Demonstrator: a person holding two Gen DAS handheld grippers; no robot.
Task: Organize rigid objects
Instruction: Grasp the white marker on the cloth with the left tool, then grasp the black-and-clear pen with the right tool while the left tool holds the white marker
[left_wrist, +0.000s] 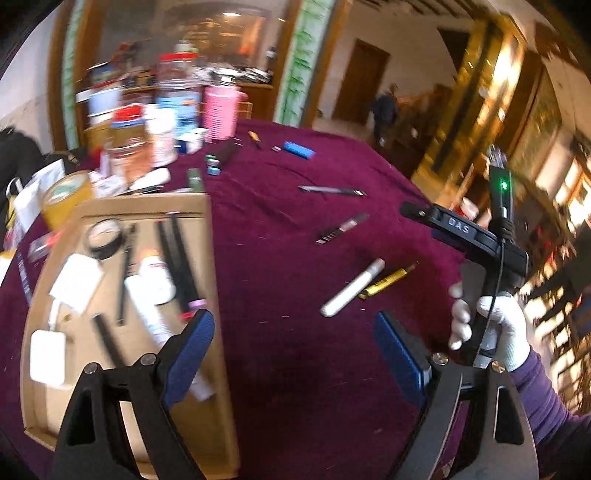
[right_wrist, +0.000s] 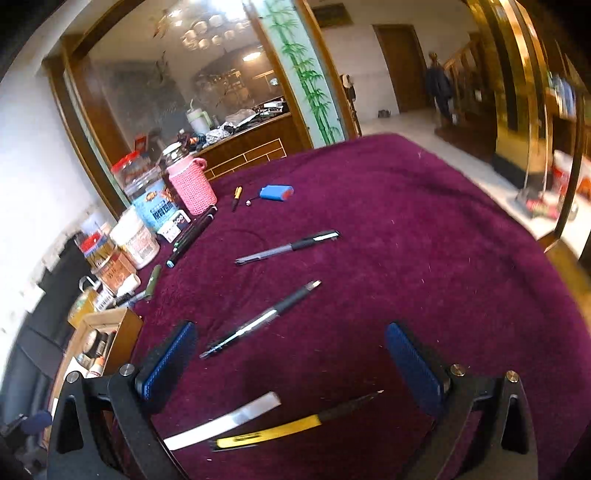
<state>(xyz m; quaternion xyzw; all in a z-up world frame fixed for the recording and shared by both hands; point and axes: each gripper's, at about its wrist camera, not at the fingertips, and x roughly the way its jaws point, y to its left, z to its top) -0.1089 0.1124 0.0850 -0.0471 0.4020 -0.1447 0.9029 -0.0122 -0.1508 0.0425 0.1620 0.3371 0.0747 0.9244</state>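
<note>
Four pens lie loose on the maroon cloth (right_wrist: 424, 229) in front of me, and I count them from near to far. Nearest, between the fingers of my right tongs (right_wrist: 291, 373), are two side by side: a white marker (right_wrist: 225, 421) and a yellow-and-black pen (right_wrist: 291, 424), nearly touching at their lower ends. Beyond them is a black-and-silver pen (right_wrist: 258, 321) lying on a slant, and past that a grey pen with a black grip (right_wrist: 288, 247). Farther off sit one small blue case (right_wrist: 275, 192) and one short yellow-and-black pen (right_wrist: 236, 197), near the pink knitted cup (right_wrist: 192, 184).

My right tongs are spread wide and hold nothing; both blue pads hang above the cloth. My left tongs (left_wrist: 295, 350) are likewise spread apart and empty, the left pad over the edge of the cardboard box (left_wrist: 218, 295), the right pad over bare cloth. My gloved right hand (left_wrist: 491, 328) grips the other handle at the right of that view.

The one box lies to the left and already has things in it: one roll of black tape (left_wrist: 105, 238), two long black sticks (left_wrist: 179, 258), several white pieces too blurred to name or count surely. Behind the box is a crowd of jars and tubs (right_wrist: 144, 206); I cannot count them cleanly.
</note>
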